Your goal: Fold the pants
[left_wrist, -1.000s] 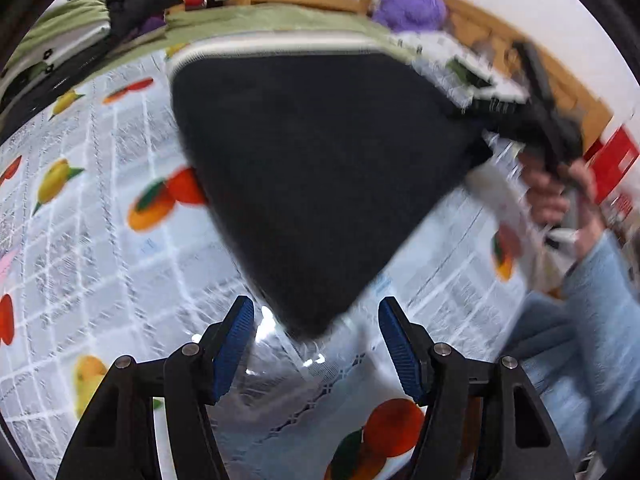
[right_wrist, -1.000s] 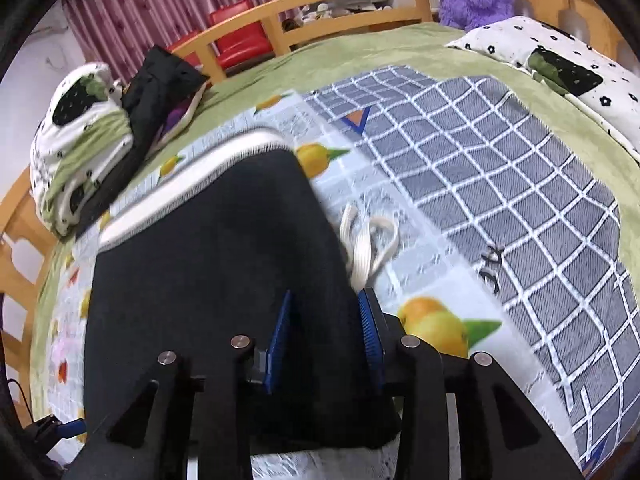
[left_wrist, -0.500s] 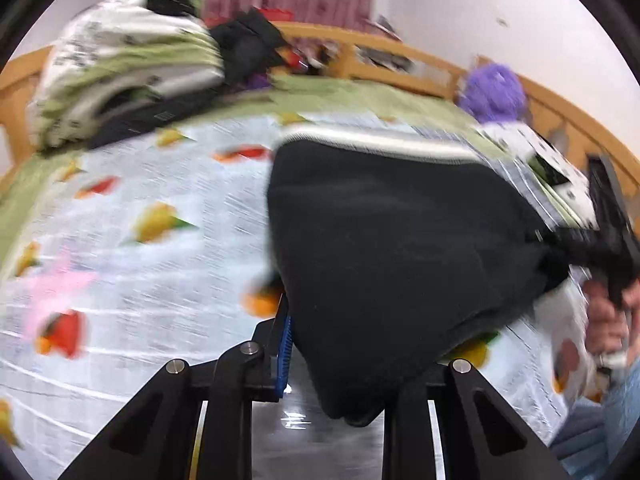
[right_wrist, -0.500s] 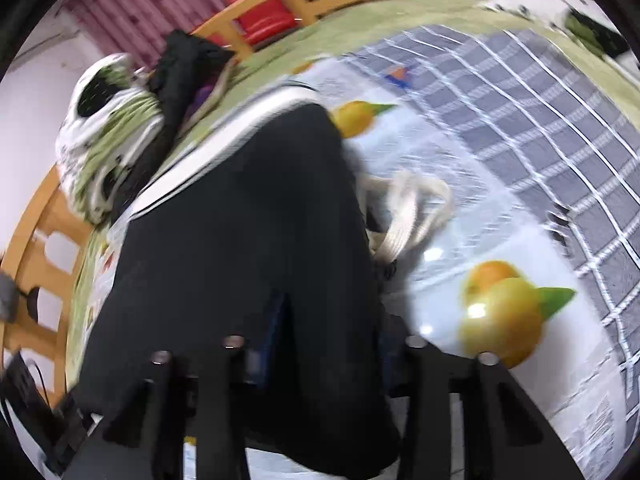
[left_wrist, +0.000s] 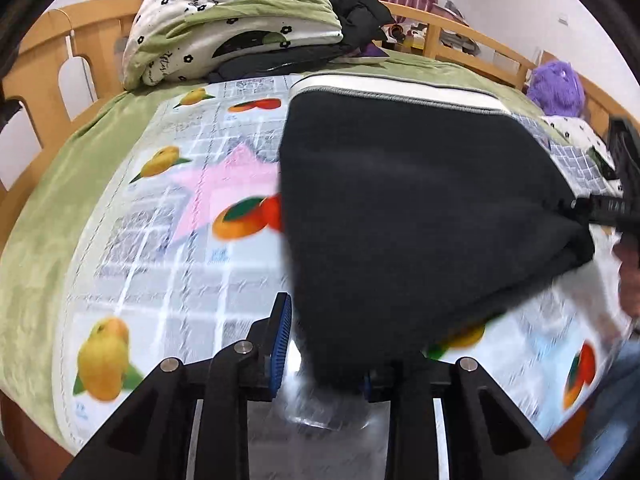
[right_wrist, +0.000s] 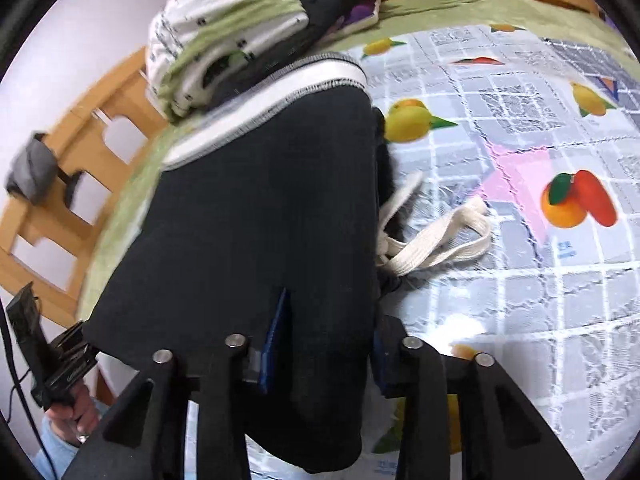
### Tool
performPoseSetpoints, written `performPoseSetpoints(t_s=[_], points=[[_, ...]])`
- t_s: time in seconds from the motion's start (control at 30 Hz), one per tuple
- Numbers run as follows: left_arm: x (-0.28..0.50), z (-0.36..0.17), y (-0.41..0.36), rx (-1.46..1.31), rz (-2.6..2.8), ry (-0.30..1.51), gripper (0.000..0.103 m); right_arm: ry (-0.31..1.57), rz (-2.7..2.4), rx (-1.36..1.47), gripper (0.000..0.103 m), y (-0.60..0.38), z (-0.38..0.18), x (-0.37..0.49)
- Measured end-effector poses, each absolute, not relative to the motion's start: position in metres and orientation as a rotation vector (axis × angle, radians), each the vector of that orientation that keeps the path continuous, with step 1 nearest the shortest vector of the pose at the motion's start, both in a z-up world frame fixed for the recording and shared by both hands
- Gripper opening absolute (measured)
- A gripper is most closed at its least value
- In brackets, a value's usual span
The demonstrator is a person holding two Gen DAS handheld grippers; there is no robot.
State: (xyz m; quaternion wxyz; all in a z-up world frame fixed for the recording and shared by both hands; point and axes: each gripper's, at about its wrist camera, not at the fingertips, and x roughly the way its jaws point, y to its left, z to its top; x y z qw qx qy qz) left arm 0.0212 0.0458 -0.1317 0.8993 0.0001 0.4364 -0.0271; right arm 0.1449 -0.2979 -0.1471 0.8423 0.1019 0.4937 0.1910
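Note:
The black pants with a white waistband hang stretched over the fruit-print mat. Their near corner lies between the jaws of my left gripper. Those jaws are opening, and the cloth hides the right pad. The other corner sits in my right gripper at the right edge. In the right wrist view the pants fill the gap of my right gripper, whose jaws are opening too. A cream drawstring trails onto the mat. My left gripper holds the far corner at lower left.
A folded flowered quilt and a black jacket are piled at the head of the bed. A wooden bed rail runs round the mattress. A purple plush toy sits at the back right. A hand grips the left tool.
My left gripper, open a second ago, has closed round the pants' corner. Both grippers have swept sideways with the pants, and both views have swung toward the quilt pile.

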Motion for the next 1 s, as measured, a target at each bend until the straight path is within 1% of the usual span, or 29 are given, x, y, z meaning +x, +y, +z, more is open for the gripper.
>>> performPoseSetpoints(t_s=[0.03, 0.1, 0.2, 0.27, 0.4, 0.47, 0.57, 0.63, 0.67, 0.7, 0.73, 0.83, 1.0], points=[[0.016, -0.128, 0.05, -0.006, -0.055, 0.91, 0.045, 1.047, 0.382, 0.192, 0.047, -0.302, -0.143, 0.14], [0.005, -0.113, 0.063, -0.04, -0.071, 0.908, 0.054, 1.026, 0.345, 0.128, 0.049, -0.306, -0.131, 0.131], [0.002, -0.093, 0.075, -0.041, -0.1, 0.903, 0.056, 0.929, 0.26, 0.061, 0.049, -0.319, -0.101, 0.117], [0.012, -0.085, 0.074, -0.033, -0.101, 0.915, 0.056, 0.892, 0.229, 0.073, 0.049, -0.325, -0.087, 0.116], [0.039, -0.061, 0.061, 0.008, -0.122, 0.941, 0.056, 0.885, 0.193, 0.058, 0.048, -0.323, -0.065, 0.137], [0.047, -0.048, 0.06, 0.0, -0.144, 0.94, 0.056, 0.84, 0.203, 0.007, 0.048, -0.313, -0.049, 0.145], [0.056, -0.033, 0.057, 0.006, -0.183, 0.93, 0.056, 0.799, 0.22, -0.022, 0.048, -0.303, -0.039, 0.154], [0.058, -0.017, 0.06, -0.017, -0.207, 0.887, 0.056, 0.791, 0.237, -0.024, 0.048, -0.294, -0.037, 0.165], [0.058, -0.006, 0.065, -0.051, -0.239, 0.855, 0.058, 0.793, 0.242, -0.024, 0.048, -0.291, -0.037, 0.169], [0.059, 0.0, 0.069, -0.075, -0.251, 0.835, 0.063, 0.796, 0.251, -0.024, 0.048, -0.287, -0.038, 0.177], [0.062, 0.003, 0.071, -0.086, -0.246, 0.818, 0.065, 0.796, 0.255, -0.021, 0.048, -0.285, -0.04, 0.18], [0.084, 0.001, 0.066, -0.052, -0.2, 0.817, 0.065, 0.804, 0.271, 0.013, 0.048, -0.28, -0.048, 0.195], [0.147, -0.028, 0.041, -0.028, -0.188, 0.839, 0.065, 0.816, 0.312, 0.057, 0.047, -0.262, -0.061, 0.218]])
